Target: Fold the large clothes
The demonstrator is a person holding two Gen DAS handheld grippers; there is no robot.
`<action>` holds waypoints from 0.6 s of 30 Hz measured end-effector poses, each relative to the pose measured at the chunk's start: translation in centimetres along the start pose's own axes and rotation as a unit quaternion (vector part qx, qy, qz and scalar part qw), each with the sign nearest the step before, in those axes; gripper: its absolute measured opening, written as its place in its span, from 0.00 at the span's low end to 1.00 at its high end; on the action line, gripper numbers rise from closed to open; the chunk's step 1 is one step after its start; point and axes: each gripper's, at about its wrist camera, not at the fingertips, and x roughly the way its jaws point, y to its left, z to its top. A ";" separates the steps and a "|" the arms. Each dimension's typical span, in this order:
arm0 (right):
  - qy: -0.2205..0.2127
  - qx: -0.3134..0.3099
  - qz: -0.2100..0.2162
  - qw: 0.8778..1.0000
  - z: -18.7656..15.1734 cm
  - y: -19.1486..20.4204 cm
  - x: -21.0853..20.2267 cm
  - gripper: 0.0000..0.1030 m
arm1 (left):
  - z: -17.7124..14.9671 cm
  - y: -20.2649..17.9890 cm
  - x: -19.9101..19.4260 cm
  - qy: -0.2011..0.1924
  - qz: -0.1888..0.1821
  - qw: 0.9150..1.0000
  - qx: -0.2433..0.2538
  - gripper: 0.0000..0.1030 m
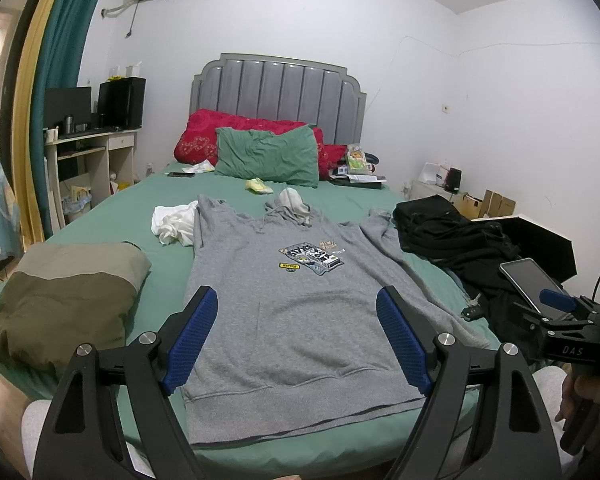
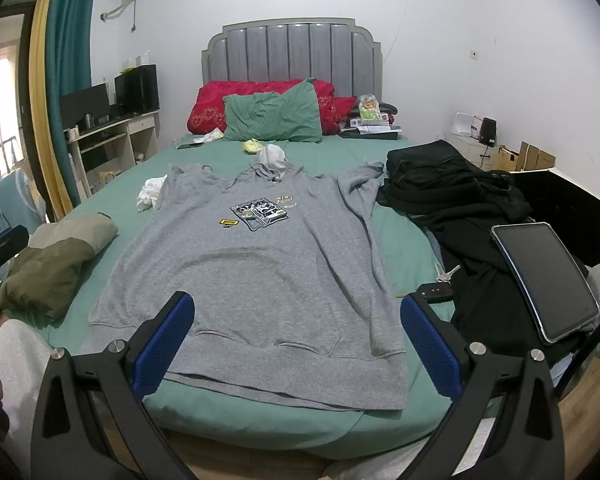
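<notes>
A grey hoodie (image 1: 284, 320) (image 2: 256, 276) with a printed chest patch lies flat, front up, on the green bed sheet (image 1: 100, 232) (image 2: 404, 252), hood toward the headboard and hem at the near edge. My left gripper (image 1: 298, 300) hovers open above the hem, its blue pads (image 1: 192, 336) wide apart and holding nothing. My right gripper (image 2: 298, 308) is likewise open over the hem's right part, blue pads (image 2: 428, 348) spread. The right gripper's body (image 1: 572, 320) shows at the right edge of the left wrist view.
A folded olive garment (image 1: 64, 300) (image 2: 56, 264) lies left of the hoodie, a white cloth (image 1: 174, 222) by its left shoulder. Black clothes (image 1: 452, 236) (image 2: 460, 196), a tablet (image 2: 544, 280) and keys (image 2: 440, 284) lie right. Pillows (image 1: 268, 156) sit by the headboard.
</notes>
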 end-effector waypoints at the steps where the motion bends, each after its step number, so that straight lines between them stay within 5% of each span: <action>1: 0.000 0.000 -0.001 1.000 0.0 0.0 0.0 0.98 | 0.0 0.0 0.1 -0.001 0.000 1.000 0.000 0.82; 18: 0.001 0.000 0.000 1.000 0.0 0.0 0.0 0.98 | 0.2 0.0 0.0 0.001 0.000 1.000 0.000 0.82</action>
